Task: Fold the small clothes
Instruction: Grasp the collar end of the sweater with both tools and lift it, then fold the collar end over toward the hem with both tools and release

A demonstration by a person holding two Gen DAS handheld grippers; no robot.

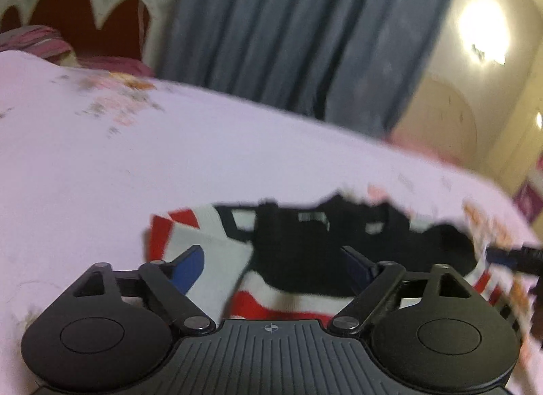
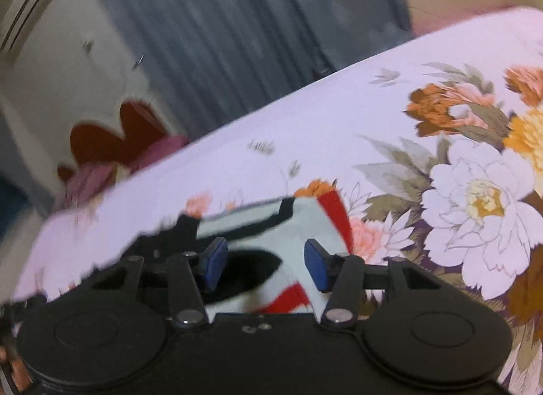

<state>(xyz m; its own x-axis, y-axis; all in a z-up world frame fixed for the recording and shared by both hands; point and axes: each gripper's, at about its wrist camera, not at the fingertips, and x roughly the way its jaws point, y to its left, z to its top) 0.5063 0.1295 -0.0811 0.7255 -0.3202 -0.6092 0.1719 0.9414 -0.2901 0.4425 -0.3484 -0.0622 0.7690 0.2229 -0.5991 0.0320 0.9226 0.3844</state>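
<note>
— Starting with the biggest thing: why is the pale pink bedsheet with the large printed flowers (image 2: 390,116) stretched so flat?

— My guess is it serves as the folding surface. It covers the bed from near to far, and the small garment in white, red and black knit (image 1: 217,259) lies flat on it at the near edge, right in front of both tools. Behind the bed hangs a grey-blue pleated curtain (image 1: 305,31), and far left stands a cream headboard with dark red scalloped panels (image 1: 85,18).

— And the garment, is it held?

— No. In the left wrist view the left gripper (image 1: 271,259) stands released, its blue pads (image 1: 190,266) wide apart, with the cloth lying between and beneath them but not pinched. The black part of the garment (image 1: 339,245) sits to the right, the red and white stripes to the left and near.

— The other one?

— The right gripper (image 2: 266,264) is also let go, its jaws about half apart over the white and black cloth, nothing clamped. I'd judge both claws are parted low over the cloth either to set a fold down or to take a fresh hold on an edge.

— Any writing or a brand?

— Light rectangular marks (image 1: 314,216) show on the black part, possibly a label or print, but the blur makes them unreadable. The tool body carries only a tiny crosshair mark (image 1: 270,327), with no words.
</note>
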